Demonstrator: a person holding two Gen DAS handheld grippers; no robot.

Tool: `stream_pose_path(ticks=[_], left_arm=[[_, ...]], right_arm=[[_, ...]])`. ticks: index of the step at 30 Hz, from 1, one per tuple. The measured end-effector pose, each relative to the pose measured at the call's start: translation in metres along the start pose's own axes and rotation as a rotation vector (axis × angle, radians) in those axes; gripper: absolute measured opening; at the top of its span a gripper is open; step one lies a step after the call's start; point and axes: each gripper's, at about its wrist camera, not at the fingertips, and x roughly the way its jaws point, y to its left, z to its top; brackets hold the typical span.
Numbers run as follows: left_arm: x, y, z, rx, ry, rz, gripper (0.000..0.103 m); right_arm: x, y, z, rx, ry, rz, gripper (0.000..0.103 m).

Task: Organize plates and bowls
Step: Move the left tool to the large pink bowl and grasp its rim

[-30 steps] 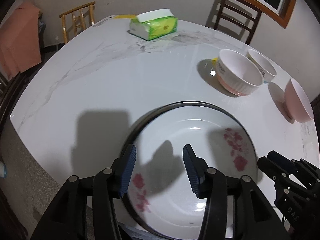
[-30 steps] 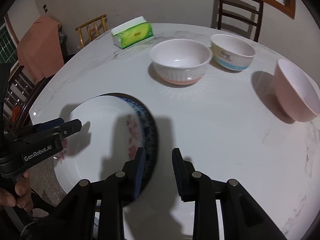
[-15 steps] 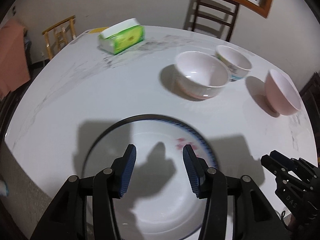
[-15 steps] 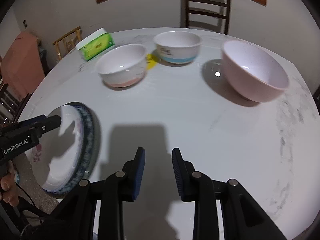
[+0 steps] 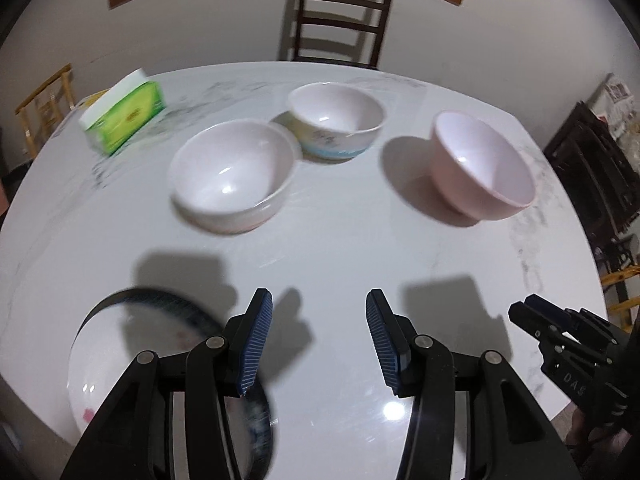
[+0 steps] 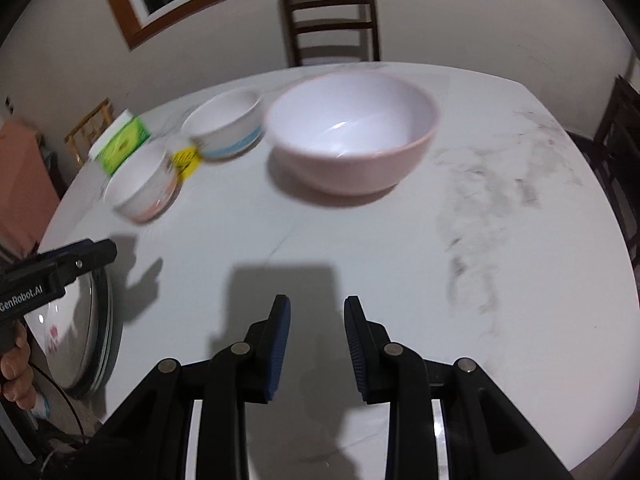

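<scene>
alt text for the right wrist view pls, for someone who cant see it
The right gripper, open and empty, hovers over a white marble table facing a large pink bowl. Two smaller bowls and a green tissue pack sit left; stacked plates lie under the left gripper.

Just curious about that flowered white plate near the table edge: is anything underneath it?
Yes. The white plate sits on a dark-rimmed plate; only the lower one's rim shows around it. The rest is covered, and the left hand-held gripper blocks part of the stack.
</scene>
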Motion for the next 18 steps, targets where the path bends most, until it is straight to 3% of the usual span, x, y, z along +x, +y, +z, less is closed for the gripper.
stream_pose_path(ticks=[9, 18], left_arm=[[0.01, -0.038, 0.056, 0.008, 0.008, -0.091, 0.046], [0.037, -0.061, 0.096, -0.03, 0.078, -0.153, 0.046]], right_arm=[[-0.014, -0.043, 0.051, 0.073, -0.071, -0.014, 0.028], [0.005, -0.063, 0.092, 0.124, -0.061, -0.02, 0.028]])
